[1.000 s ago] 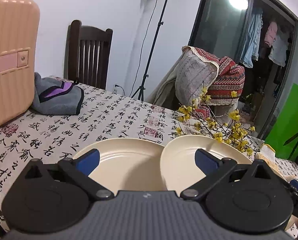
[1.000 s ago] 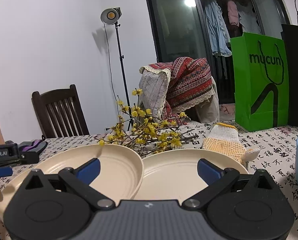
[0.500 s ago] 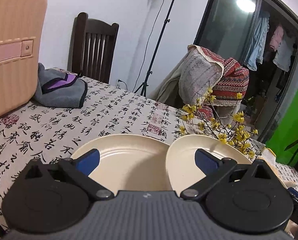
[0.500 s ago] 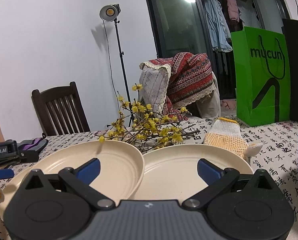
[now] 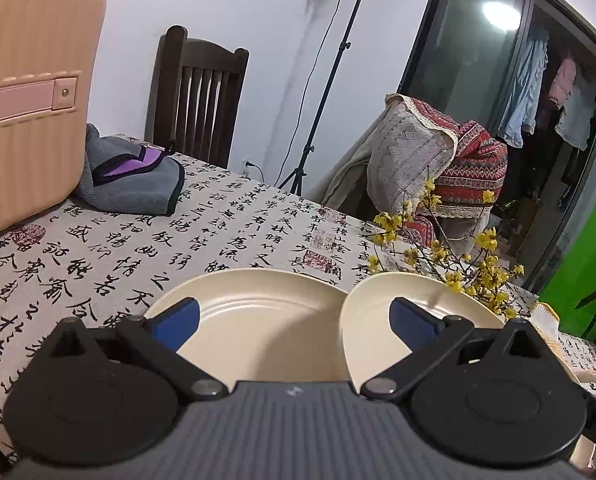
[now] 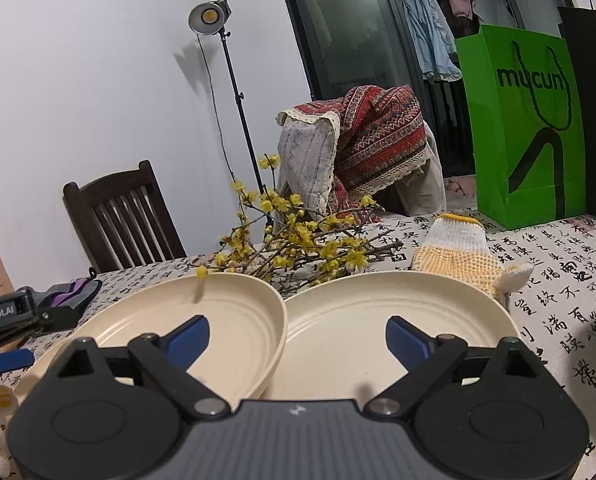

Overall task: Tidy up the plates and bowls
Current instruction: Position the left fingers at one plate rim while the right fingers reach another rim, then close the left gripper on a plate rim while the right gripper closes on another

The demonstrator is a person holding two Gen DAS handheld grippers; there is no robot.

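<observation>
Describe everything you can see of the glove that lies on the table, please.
The glove is a knitted work glove, white at the cuff, with a yellow edge on the cuff and yellow dots over the palm part. It lies flat on the calligraphy tablecloth, the cuff toward the green bag, one white fingertip sticking out to the right. It sits just behind the right plate, beside the yellow flower branches. Neither gripper touches it.
</observation>
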